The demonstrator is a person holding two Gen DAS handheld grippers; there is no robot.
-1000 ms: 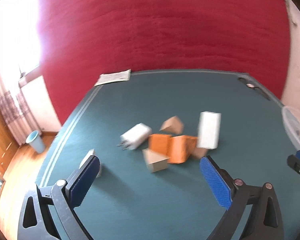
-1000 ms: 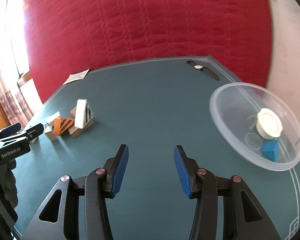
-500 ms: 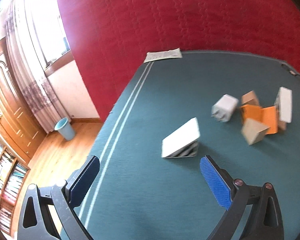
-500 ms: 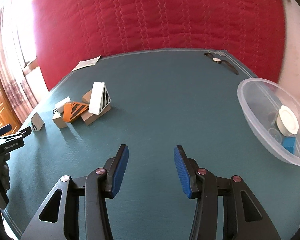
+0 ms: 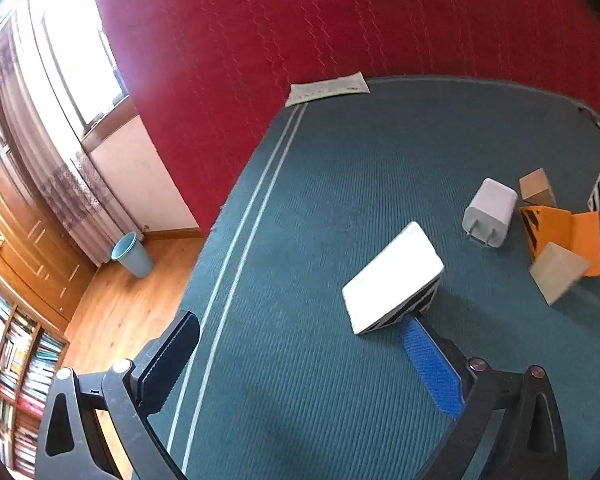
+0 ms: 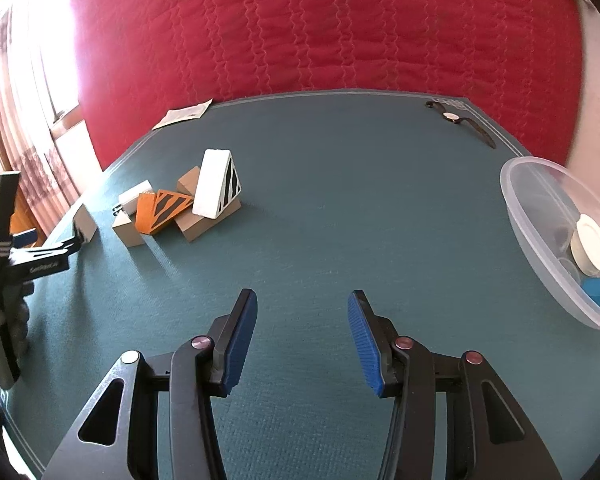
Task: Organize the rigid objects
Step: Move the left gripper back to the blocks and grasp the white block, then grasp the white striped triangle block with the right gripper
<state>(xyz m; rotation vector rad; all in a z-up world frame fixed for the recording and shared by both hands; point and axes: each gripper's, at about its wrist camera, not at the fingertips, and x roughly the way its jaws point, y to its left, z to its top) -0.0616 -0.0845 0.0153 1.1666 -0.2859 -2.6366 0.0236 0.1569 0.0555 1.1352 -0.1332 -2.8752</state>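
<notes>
In the left wrist view a white wedge block [image 5: 392,280] lies on the green table [image 5: 340,160], just ahead of my left gripper's right fingertip [image 5: 414,330]. My left gripper [image 5: 300,354] is open wide with nothing between the pads. Further right lie a white charger plug [image 5: 490,212], an orange wedge [image 5: 564,232] and cardboard blocks [image 5: 556,272]. In the right wrist view my right gripper [image 6: 302,336] hangs open over bare felt. The pile, with a striped white wedge [image 6: 216,188] on top, sits to its far left. The left gripper [image 6: 50,242] shows at the left edge.
A clear plastic bowl [image 6: 540,216] at the right edge holds a white lid [image 6: 592,248] and a blue block [image 6: 594,290]. A wristwatch [image 6: 460,120] and a paper sheet [image 6: 184,112] lie at the table's far edge. The left table edge drops to a wooden floor with a blue bin [image 5: 132,256].
The left gripper swung left from the pile onto the lone white wedge and closed in on it. The right gripper turned left, so the pile drew nearer centre and the bowl slid right.
</notes>
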